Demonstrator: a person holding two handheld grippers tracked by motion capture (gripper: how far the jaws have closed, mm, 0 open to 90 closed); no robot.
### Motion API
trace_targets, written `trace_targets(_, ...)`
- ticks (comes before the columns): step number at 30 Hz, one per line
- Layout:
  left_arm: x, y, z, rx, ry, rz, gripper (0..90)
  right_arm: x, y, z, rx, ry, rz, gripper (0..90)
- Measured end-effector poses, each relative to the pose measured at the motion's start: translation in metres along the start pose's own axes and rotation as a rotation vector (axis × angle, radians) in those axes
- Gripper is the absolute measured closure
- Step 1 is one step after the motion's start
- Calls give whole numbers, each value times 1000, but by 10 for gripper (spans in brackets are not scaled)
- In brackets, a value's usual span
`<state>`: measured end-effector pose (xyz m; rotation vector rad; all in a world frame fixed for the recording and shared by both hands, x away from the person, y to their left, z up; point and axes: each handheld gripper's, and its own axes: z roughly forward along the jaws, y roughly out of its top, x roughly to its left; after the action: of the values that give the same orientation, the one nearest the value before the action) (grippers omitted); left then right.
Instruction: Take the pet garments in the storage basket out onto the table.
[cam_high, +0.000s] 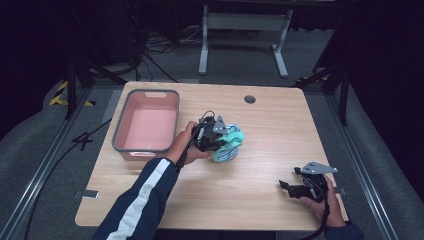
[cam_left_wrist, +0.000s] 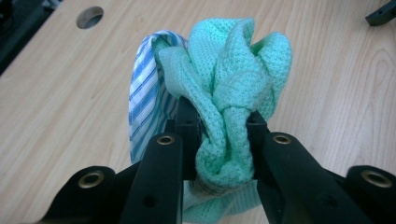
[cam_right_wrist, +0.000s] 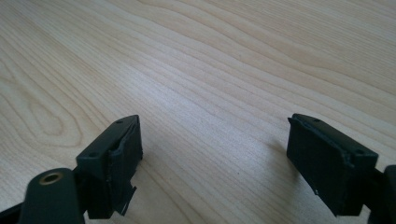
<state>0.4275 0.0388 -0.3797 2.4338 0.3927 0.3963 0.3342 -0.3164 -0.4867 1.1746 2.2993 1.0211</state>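
Right tool (cam_high: 287, 186) rests low with jaws spread, while left tool (cam_high: 220, 137) pinches the bunched green cloth (cam_left_wrist: 233, 88) mid-table.

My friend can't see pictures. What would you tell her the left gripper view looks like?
Two black gripper jaws rise from the bottom and pinch a bunched mint-green waffle-knit cloth, so the left gripper is shut on it. A blue-and-white striped cloth is bunched up beside the green one, over a light wooden table with a round hole.

Honestly can't read a single word, label, brand or number anywhere here, not on any surface that's in shot.
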Motion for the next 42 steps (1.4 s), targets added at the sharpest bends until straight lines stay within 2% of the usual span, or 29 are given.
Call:
trace_targets(7, -2, -4, 12, 34, -10, 4, 716, 0, 0, 0, 0, 0, 0, 187)
trace_targets(14, -6, -5, 17, 70, -16, 8, 633, 0, 0, 0, 0, 0, 0, 187)
trace_targets(16, -7, -5, 17, 77, -17, 6, 598, 0, 0, 0, 0, 0, 0, 187)
trace_targets(18, -7, -5, 18, 91, -11, -2, 518, 0, 0, 0, 0, 0, 0, 187)
trace_targets(20, -7, -6, 18, 88, -4, -9, 466, 0, 0, 0, 0, 0, -1, 187)
trace_targets(29, -10, -5, 13, 76, -4, 0, 383, 0, 0, 0, 0, 0, 0, 188)
trace_targets(33, -10, -5, 7, 58, 4, -14, 318, 0, 0, 0, 0, 0, 1, 187)
trace_targets(42, -13, -9, -5, 53, 6, -6, 287, 0, 0, 0, 0, 0, 0, 187)
